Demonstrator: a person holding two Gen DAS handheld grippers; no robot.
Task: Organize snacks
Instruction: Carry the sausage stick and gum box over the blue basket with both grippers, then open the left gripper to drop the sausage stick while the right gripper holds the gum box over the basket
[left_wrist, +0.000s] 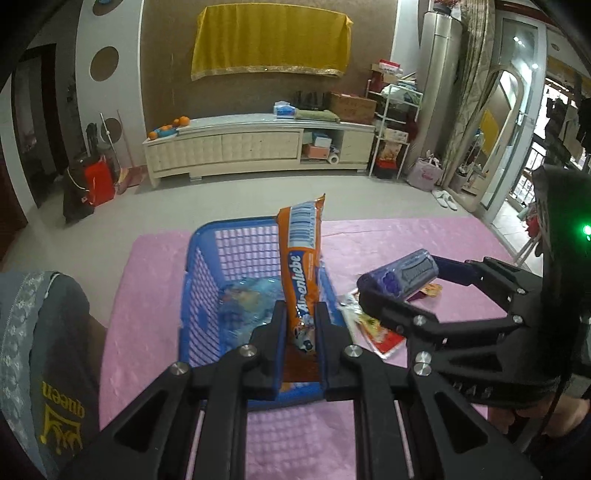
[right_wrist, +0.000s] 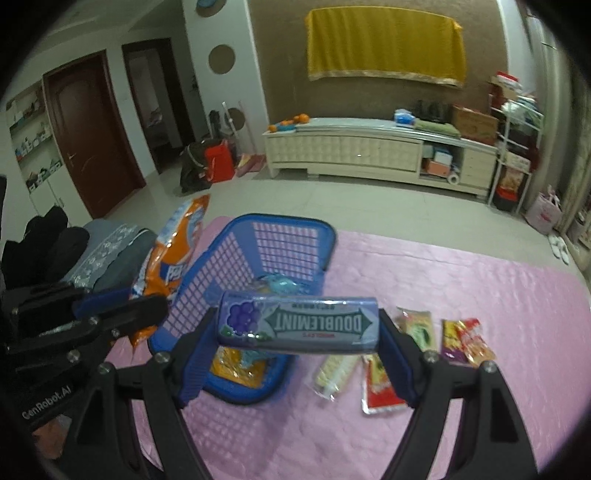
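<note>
My left gripper is shut on an orange snack packet and holds it upright above the blue basket. A blue wrapped snack lies in the basket. My right gripper is shut on a purple Doublemint gum pack, held sideways above the basket's near right edge. In the right wrist view the left gripper with the orange packet is at the left. The right gripper with the gum pack shows at the right of the left wrist view.
Several small snack packets lie on the pink cloth right of the basket: a pale one, a red one, a green-and-white one, a yellow-red one. A person's sleeve is at the left.
</note>
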